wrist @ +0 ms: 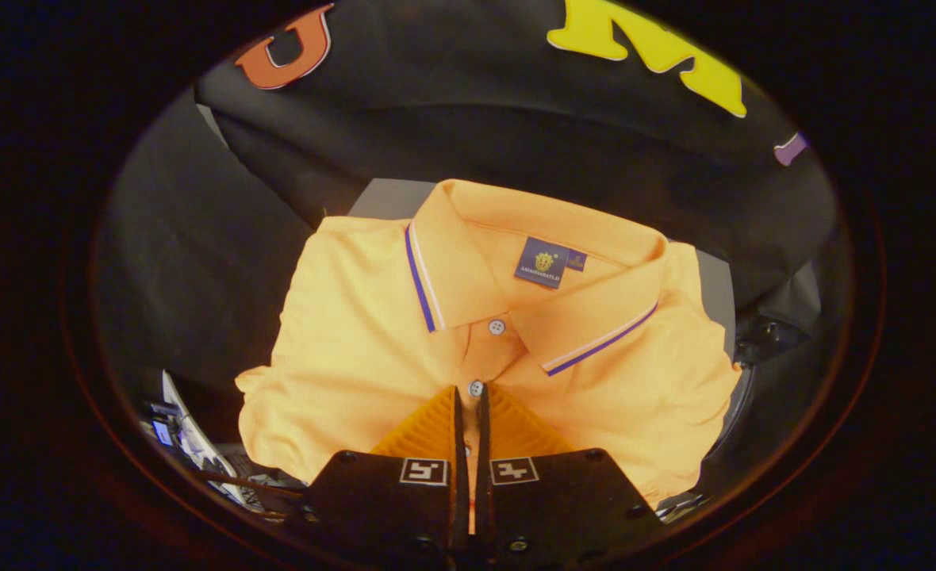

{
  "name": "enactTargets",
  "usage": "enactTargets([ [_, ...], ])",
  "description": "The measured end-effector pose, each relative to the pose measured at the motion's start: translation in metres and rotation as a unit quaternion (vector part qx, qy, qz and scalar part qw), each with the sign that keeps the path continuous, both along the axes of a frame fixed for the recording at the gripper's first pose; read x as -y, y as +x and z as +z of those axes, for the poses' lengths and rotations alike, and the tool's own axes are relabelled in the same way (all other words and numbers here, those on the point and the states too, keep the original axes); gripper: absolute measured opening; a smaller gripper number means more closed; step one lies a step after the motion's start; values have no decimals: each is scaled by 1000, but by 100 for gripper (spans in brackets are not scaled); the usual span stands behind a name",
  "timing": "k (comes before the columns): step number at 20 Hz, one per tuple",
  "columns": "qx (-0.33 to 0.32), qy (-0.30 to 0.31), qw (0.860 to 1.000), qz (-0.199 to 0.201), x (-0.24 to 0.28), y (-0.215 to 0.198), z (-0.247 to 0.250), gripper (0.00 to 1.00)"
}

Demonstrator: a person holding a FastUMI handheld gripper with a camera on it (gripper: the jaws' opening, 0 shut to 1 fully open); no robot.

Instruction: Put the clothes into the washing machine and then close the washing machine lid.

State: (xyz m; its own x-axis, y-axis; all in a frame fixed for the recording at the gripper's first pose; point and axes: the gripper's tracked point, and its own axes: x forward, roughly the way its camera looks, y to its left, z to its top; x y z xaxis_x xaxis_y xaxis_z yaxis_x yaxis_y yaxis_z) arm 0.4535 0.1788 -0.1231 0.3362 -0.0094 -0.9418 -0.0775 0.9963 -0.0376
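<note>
Fingers [440,432] of my gripper [472,400] sat nearly closed, pinching the placket of the folded orange polo shirt [357,349]. Its blue-striped collar [468,254] lay at twelve o'clock, beyond them.

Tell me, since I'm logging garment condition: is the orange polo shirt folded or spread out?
Folded. The orange polo shirt lies as a compact rectangle, collar up, sleeves tucked away. The gripper has its fingers nearly closed at the placket.

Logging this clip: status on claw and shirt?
Claw shut on folded orange polo shirt placket. Shirt lies on grey surface. Nothing in the way.
</note>
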Motion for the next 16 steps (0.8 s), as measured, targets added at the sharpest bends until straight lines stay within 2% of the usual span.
enactTargets([
  [5, -4, 27, 1000, -10, 0, -6, 18, 6],
  [10, 14, 23, 1000, 7, 5, -8, 43, 6],
  [16, 41, 20, 999, -14, 13, -8, 78, 6],
])
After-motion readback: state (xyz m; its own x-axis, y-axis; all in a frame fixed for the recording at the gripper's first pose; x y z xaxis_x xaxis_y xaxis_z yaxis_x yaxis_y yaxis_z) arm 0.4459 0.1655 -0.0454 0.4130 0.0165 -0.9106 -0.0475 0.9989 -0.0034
